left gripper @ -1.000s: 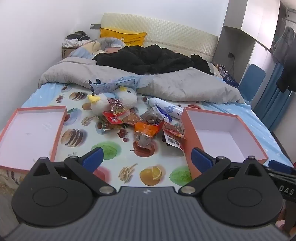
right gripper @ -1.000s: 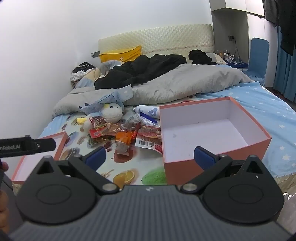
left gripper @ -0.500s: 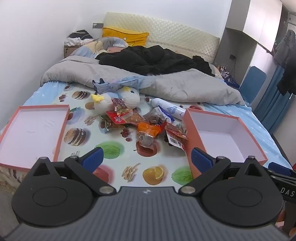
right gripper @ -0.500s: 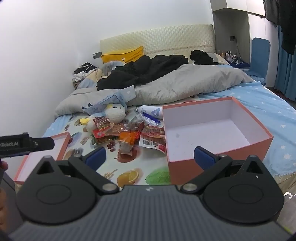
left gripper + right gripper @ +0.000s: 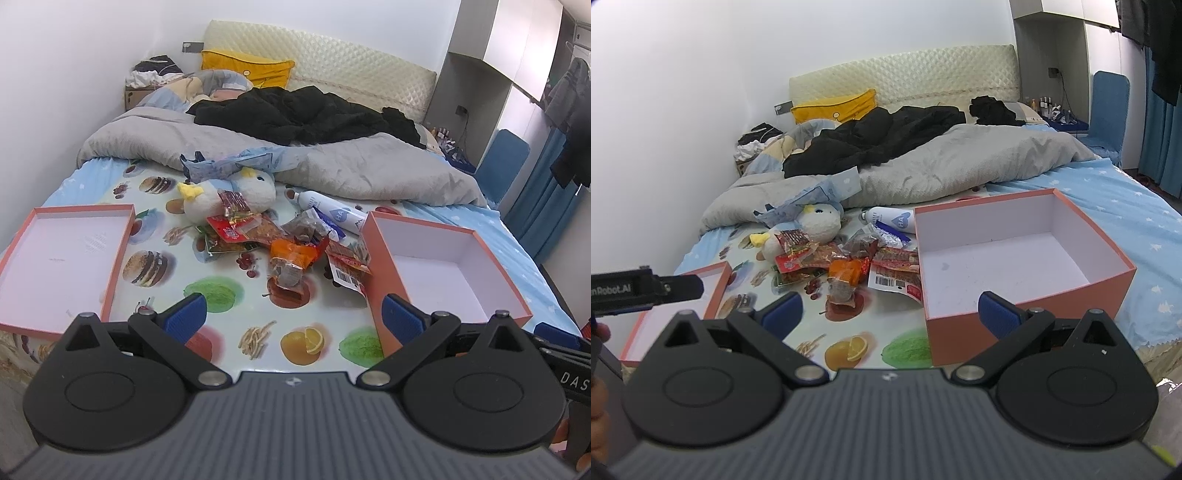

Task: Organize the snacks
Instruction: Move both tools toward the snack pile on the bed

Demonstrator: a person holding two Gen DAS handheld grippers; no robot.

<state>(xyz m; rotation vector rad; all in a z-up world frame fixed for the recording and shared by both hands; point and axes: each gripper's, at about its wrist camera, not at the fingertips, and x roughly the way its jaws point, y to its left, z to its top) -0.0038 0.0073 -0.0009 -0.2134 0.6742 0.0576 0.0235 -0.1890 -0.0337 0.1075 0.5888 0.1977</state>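
Observation:
A pile of snack packets [image 5: 273, 240] lies on the food-print sheet in the middle of the bed; it also shows in the right wrist view [image 5: 842, 262]. An orange packet [image 5: 293, 254] lies at its front. An empty orange box [image 5: 447, 266] stands right of the pile, and also shows in the right wrist view [image 5: 1015, 258]. A shallow orange lid [image 5: 62, 258] lies to the left. My left gripper [image 5: 293, 317] is open and empty, near the bed's front edge. My right gripper [image 5: 890, 312] is open and empty, in front of the box.
A white plush duck [image 5: 229, 195] and a white bottle [image 5: 328, 214] lie at the back of the pile. A grey duvet [image 5: 351, 166] and black clothes [image 5: 303, 114] cover the far half of the bed. A blue chair [image 5: 502, 162] stands to the right.
Both grippers have moved forward a little toward the bed and stay open. Nothing on the bed has moved.

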